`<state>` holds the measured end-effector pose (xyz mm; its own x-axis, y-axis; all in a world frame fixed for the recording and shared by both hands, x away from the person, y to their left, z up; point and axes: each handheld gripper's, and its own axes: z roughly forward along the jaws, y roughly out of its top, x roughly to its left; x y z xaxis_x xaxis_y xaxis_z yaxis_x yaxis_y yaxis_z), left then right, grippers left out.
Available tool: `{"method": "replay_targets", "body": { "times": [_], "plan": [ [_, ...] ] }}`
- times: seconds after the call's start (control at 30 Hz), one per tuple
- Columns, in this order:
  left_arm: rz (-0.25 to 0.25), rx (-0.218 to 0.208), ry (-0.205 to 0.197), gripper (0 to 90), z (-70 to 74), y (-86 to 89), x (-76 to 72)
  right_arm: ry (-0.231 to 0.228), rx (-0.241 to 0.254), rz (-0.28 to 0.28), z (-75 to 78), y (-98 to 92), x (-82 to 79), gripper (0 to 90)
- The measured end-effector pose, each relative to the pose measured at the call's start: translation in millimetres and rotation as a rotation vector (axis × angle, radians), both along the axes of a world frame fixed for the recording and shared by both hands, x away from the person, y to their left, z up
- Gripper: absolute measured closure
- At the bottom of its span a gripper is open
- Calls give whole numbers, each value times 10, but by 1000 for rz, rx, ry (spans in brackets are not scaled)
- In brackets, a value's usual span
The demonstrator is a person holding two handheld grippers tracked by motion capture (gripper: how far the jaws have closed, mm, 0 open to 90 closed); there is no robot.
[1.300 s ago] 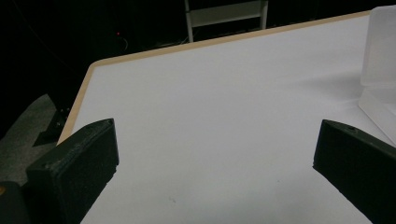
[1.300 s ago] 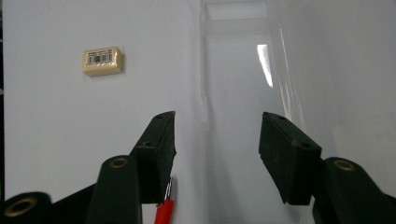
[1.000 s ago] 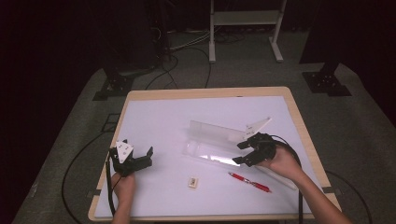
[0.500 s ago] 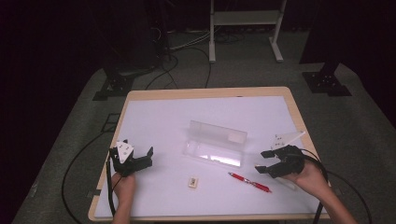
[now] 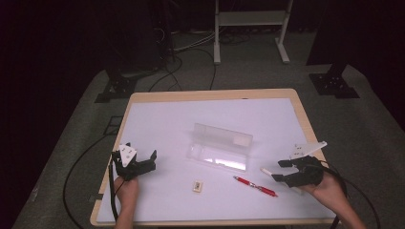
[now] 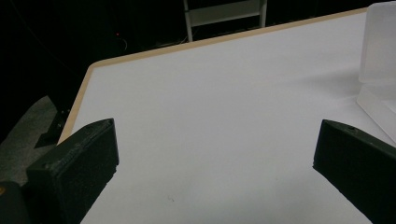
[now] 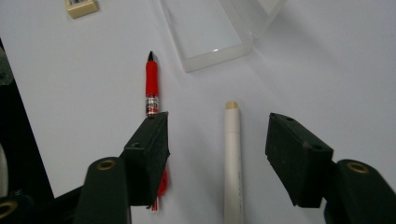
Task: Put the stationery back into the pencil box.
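Observation:
A clear plastic case (image 5: 219,145) lies open mid-table, also seen in the right gripper view (image 7: 210,32). In front of it lie a red pen (image 5: 255,186) (image 7: 151,86) and a white pen (image 5: 265,170) (image 7: 232,154). My right gripper (image 5: 278,170) (image 7: 217,126) is open at the right front. The white pen lies on the table between its jaws, touched by neither. My left gripper (image 5: 135,157) (image 6: 217,130) rests open at the left front, nothing between its jaws. The case's edge (image 6: 378,46) shows to its right.
A small tan eraser (image 5: 197,186) (image 7: 81,7) lies left of the red pen. The white tabletop (image 5: 191,119) has a wooden rim. Cables trail from both grippers off the front edge. A white frame (image 5: 248,19) stands on the floor behind.
My right gripper has drawn back from the case toward the right front of the table. The left gripper has stayed put.

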<state>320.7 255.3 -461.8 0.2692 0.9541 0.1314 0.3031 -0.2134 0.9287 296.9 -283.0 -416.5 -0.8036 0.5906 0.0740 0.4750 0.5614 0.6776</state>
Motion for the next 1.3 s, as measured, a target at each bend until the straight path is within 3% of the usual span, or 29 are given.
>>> {"method": "replay_targets", "body": {
  "times": [0.63,1.07,1.3],
  "plan": [
    [0,3,-1,0,0,-7,-4,51,-123,-39,-284,-78,-28,651],
    [0,1,-2,0,-1,-4,-3,54,-156,-47,-395,-84,-23,765],
    [-2,3,-1,0,1,-6,-6,39,-158,-49,-415,-78,-43,779]
  ]
}}
